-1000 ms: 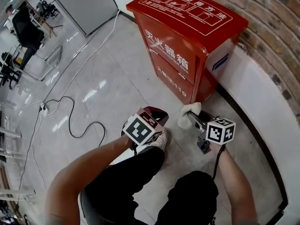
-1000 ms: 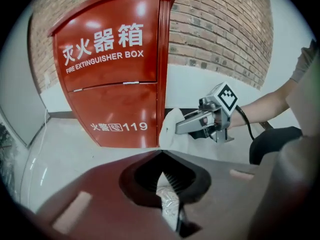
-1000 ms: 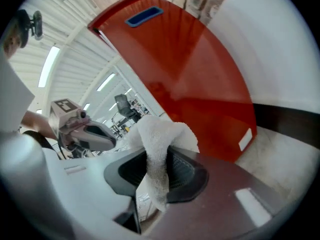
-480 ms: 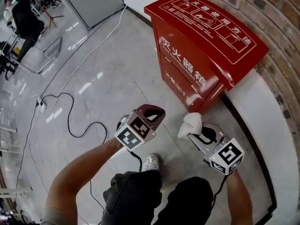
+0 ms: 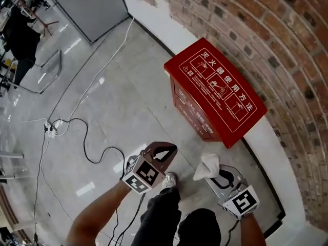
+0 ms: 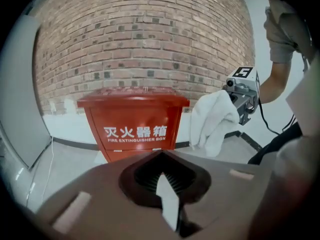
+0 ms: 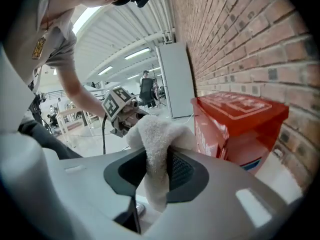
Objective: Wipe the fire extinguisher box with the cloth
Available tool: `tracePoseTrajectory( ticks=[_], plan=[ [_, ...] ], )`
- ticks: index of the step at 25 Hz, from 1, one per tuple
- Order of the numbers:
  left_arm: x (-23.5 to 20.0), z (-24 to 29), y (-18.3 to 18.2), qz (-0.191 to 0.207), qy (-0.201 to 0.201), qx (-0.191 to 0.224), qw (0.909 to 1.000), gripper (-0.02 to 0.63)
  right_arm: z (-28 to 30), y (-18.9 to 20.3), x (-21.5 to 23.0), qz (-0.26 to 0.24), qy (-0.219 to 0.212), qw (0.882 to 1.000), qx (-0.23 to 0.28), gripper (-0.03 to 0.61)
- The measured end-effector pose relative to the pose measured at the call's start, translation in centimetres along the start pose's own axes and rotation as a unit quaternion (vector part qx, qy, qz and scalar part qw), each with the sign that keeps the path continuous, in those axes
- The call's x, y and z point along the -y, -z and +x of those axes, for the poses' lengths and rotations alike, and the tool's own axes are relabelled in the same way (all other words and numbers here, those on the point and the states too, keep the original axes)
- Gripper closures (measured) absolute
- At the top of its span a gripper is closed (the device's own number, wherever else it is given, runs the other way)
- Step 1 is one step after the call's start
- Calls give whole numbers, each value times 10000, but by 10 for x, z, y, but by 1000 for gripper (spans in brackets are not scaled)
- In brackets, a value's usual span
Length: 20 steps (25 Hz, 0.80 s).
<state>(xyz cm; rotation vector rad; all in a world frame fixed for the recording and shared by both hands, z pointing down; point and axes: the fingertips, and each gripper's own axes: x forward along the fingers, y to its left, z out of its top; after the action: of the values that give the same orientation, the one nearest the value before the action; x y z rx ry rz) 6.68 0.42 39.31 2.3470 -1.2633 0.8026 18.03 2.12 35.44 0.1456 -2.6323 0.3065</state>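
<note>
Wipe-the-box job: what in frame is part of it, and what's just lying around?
Job:
- fire extinguisher box
- cloth, gripped in right tool
- left tool, empty

Lying about:
- floor cable
- power strip
- grey cabinet
- person in the background

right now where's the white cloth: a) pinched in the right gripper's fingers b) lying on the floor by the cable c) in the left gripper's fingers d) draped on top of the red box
a: the right gripper view shows the white cloth pinched between the fingers of the right gripper. It is apart from the red box and off the floor.
</note>
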Motion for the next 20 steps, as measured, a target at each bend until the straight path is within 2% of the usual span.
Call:
tracePoseTrajectory(
  ticks=[3, 7, 9, 14, 20],
  plan=[
    [4, -34, -52, -369, 182, 68, 9991, 614, -26, -51, 1, -9, 323, 9994, -119, 457],
    [-2, -71, -116, -1140, 154, 149, 9932, 614, -51, -123, 2, 468, 711, 9962, -195, 457],
    [-4, -88, -147, -1338, 73, 246, 9907, 614, -62, -156, 2, 662, 899, 9936, -171, 457],
    [-3, -128, -216, -1253, 116, 384, 9913, 614, -83, -234, 2, 806, 1232, 9891, -67, 459],
    [-5, -171, -293, -1412, 142, 844, 9863, 614, -112, -308, 9, 510, 1690, 9841, 206, 463]
  ],
)
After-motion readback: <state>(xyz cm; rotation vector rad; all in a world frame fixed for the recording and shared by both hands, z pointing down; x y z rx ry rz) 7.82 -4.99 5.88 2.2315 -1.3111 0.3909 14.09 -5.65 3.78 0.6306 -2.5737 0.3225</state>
